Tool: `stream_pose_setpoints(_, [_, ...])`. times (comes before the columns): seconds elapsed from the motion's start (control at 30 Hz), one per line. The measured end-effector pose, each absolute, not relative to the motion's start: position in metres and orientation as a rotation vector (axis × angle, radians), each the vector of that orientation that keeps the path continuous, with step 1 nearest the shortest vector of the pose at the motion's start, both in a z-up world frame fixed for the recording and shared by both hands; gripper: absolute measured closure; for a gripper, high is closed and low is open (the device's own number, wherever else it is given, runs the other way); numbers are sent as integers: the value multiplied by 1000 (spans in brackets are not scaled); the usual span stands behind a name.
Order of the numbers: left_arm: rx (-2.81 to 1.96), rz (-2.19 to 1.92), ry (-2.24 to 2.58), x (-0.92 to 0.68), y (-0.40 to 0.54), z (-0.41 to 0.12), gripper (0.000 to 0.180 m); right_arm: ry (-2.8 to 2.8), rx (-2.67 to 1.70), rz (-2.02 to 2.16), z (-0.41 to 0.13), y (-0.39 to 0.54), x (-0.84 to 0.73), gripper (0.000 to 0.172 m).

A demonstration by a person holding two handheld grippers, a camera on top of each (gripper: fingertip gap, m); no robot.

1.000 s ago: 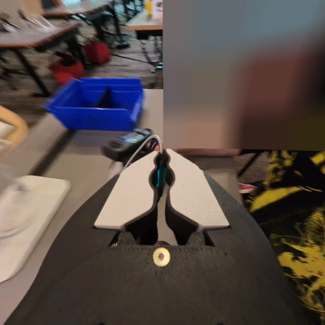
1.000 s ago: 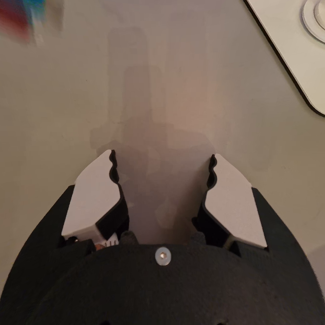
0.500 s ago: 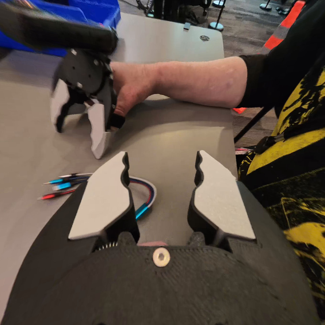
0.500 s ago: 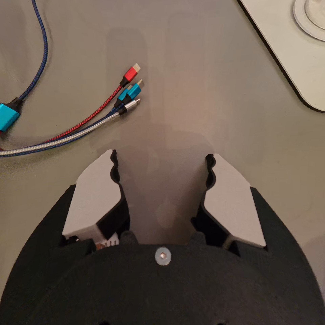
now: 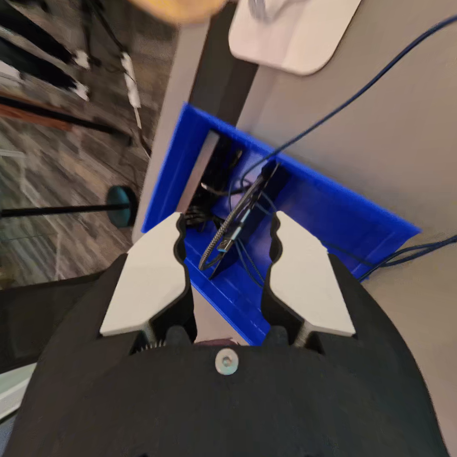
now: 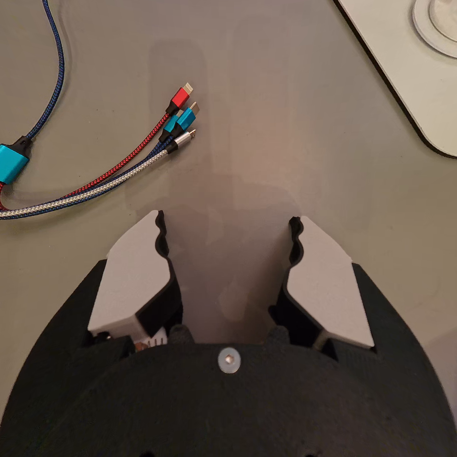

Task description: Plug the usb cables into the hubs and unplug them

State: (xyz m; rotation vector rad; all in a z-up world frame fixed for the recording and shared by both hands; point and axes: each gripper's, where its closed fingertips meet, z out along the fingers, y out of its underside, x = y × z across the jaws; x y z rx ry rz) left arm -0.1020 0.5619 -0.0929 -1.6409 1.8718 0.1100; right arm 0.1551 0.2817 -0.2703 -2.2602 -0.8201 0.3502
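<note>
Bin (image 5: 321, 205), blue and divided, fills the left wrist view, lying at the tabletop (image 5: 371, 123) edge with the floor beyond. The left claw (image 5: 226, 222) hangs above it released, nothing between its fingers (image 5: 153, 267). Inside the bin a grey braided cable (image 5: 217, 237) leans against the divider, its USB plug (image 5: 226, 243) pointing down toward the near wall, in line with the gap between the fingers but untouched. Thin blue cords (image 5: 346, 103) trail from the bin across the tabletop. The frame is blurred, so whether a hub lies among the dark clutter at the bin's left cannot be told.

The step in hand looks like fetching that plug. To do it well, I would bring the claw down straight over the plug's shell, keep the fingers clear of the divider and of the thin cords, and close on the rigid shell, not the braid, so the plug stays aligned for insertion.

The right wrist view looks straight down on bare tabletop. The right claw (image 6: 227, 217) is spread wide and grasps nothing. To its upper left lies a multi-head cable (image 6: 103, 180), with red (image 6: 180, 97), teal (image 6: 186, 120) and silver (image 6: 184, 139) plugs fanned together, well apart from the fingers. A white pad (image 6: 395, 74) sits at the upper right.
</note>
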Motion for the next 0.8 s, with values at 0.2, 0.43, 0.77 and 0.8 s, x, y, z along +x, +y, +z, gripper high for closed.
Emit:
stream_pose_setpoints(0.2, [-1823, 318, 2082, -129, 594, -155, 165, -821, -2260, 350, -270, 282, 155, 75])
stream_pose_setpoints(0.43, [-1826, 250, 1874, -120, 622, -105, 172, -821, -2260, 351, -270, 282, 155, 75])
stream_pose_setpoints(0.77, [-1752, 314, 1671, -118, 651, -34, 172, -821, -2260, 350, -271, 282, 155, 75])
stream_pose_setpoints(0.8, [-1735, 301, 1642, -117, 649, -24, 172, -821, -2260, 350, -271, 282, 155, 75])
